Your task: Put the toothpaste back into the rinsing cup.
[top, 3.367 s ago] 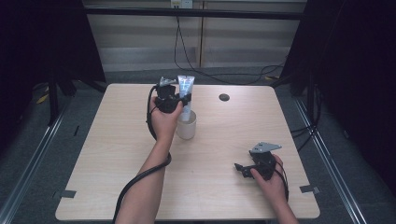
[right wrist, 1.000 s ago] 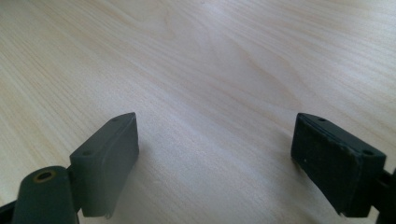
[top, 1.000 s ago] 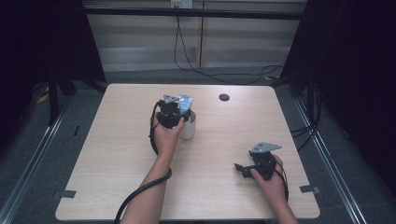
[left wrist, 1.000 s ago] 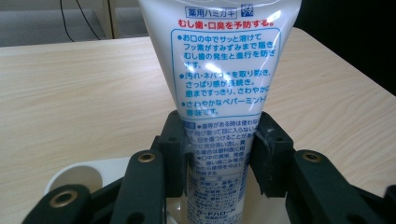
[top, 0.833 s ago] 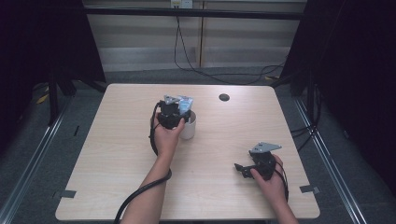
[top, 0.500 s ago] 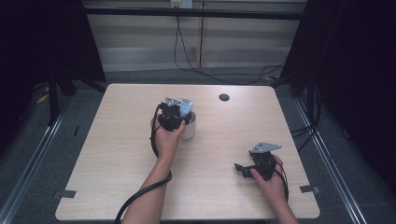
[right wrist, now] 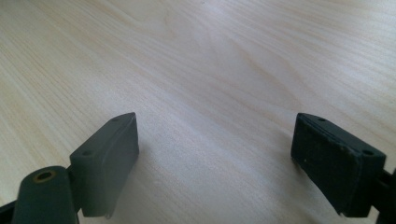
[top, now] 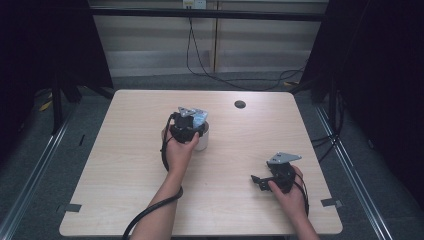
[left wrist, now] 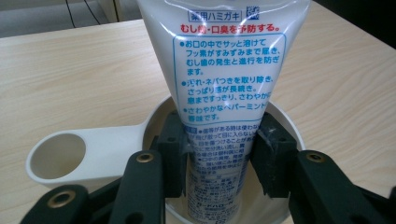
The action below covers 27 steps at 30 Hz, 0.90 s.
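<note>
A white toothpaste tube point(left wrist: 219, 70) with blue and red print stands upright in a white cup point(left wrist: 289, 126), its lower end inside. The cup has a flat handle point(left wrist: 93, 154) with a round hole. My left gripper point(left wrist: 219, 156) reaches down into the cup, and both black pads point(left wrist: 175, 154) press on the tube's lower sides. In the high view the left gripper point(top: 192, 129) sits over the cup point(top: 202, 144) near the table's middle, the tube's point(top: 200, 119) top showing behind it. My right gripper point(top: 257, 181) rests low at the front right, open, its gap point(right wrist: 215, 158) over bare wood.
The light wooden table point(top: 115, 165) has a small dark round grommet point(top: 240, 104) near its far edge. Cables point(top: 200, 65) run along the floor and wall behind. Dark curtains and metal rails flank both sides.
The left hand has brought the tube down and slightly nearer, from above the cup to standing inside it. The right hand has stayed where it was.
</note>
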{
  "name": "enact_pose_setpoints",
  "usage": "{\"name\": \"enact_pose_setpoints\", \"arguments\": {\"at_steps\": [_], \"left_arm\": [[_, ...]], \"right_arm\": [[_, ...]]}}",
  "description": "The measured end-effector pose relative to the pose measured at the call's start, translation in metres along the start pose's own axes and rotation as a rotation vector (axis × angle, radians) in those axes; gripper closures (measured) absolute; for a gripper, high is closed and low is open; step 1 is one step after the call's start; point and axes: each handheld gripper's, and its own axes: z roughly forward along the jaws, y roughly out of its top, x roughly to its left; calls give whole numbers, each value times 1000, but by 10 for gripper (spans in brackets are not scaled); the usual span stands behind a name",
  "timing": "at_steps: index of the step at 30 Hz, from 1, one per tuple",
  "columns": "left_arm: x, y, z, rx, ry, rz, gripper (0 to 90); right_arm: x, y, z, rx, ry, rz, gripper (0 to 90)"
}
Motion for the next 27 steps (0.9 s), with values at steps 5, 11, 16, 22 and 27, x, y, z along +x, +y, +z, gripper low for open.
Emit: {"name": "enact_pose_setpoints", "arguments": {"at_steps": [5, 11, 16, 22, 27], "left_arm": [[-5, 0, -2, 8, 4, 35, 585], [-5, -3, -5, -1, 3, 32, 571], [-4, -2, -7, 9, -8, 42, 555], [-4, 1, -9, 20, -3, 53, 509], [-4, 2, -7, 19, 0, 45, 494]], "right_arm": [[0, 0, 0, 0, 0, 1, 144], [0, 0, 0, 0, 0, 0, 143], [0, 0, 0, 0, 0, 1, 143], [0, 0, 0, 0, 0, 1, 143], [0, 0, 0, 0, 0, 1, 143]]}}
